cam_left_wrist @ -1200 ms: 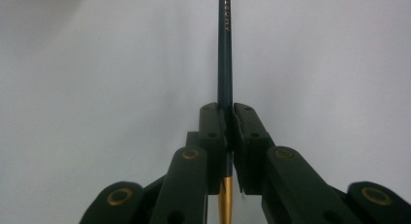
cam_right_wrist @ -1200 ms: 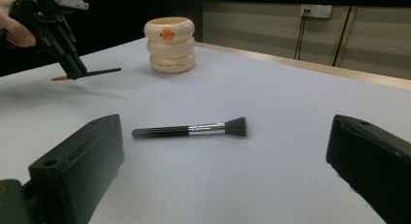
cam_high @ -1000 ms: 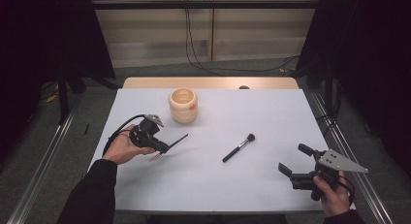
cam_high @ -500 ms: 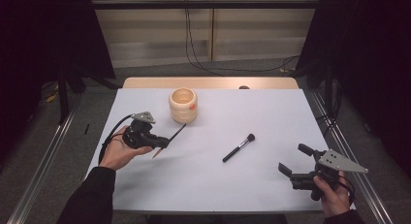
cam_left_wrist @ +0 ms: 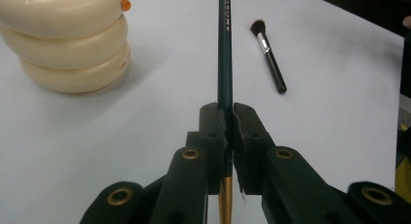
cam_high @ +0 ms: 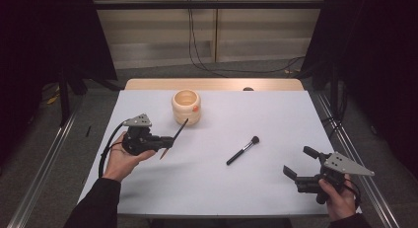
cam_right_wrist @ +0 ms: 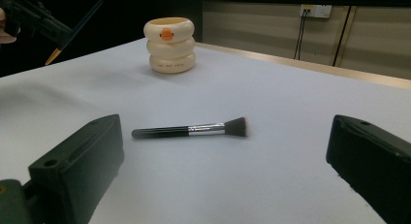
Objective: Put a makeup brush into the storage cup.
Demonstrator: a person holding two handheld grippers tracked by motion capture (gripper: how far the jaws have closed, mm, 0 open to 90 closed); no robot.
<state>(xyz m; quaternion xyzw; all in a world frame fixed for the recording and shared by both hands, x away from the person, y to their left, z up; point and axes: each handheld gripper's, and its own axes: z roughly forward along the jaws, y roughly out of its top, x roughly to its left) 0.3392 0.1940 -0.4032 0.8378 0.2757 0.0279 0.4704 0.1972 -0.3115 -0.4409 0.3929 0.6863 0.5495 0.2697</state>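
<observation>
My left gripper (cam_high: 167, 140) is shut on a thin dark pencil-like brush (cam_high: 178, 131) with a gold end, held tilted above the white table at the left. In the left gripper view the stick (cam_left_wrist: 225, 49) runs up from between the closed jaws. A cream ringed cup (cam_high: 186, 106) with an orange mark stands just beyond it, seen too as the cup (cam_left_wrist: 68, 44) and the cup (cam_right_wrist: 169, 43). A black makeup brush (cam_high: 243, 150) lies mid-table, the brush (cam_right_wrist: 191, 131) ahead of my open right gripper (cam_high: 301, 162), whose jaws hold nothing.
The white table (cam_high: 276, 114) ends in a wooden strip at the back. Dark curtains stand at both sides. Cables hang on the far wall. Metal rails run along the floor left and right of the table.
The left hand has lifted the thin stick and carried it toward the cup, tilting its tip up. The right gripper and the makeup brush have stayed put.
</observation>
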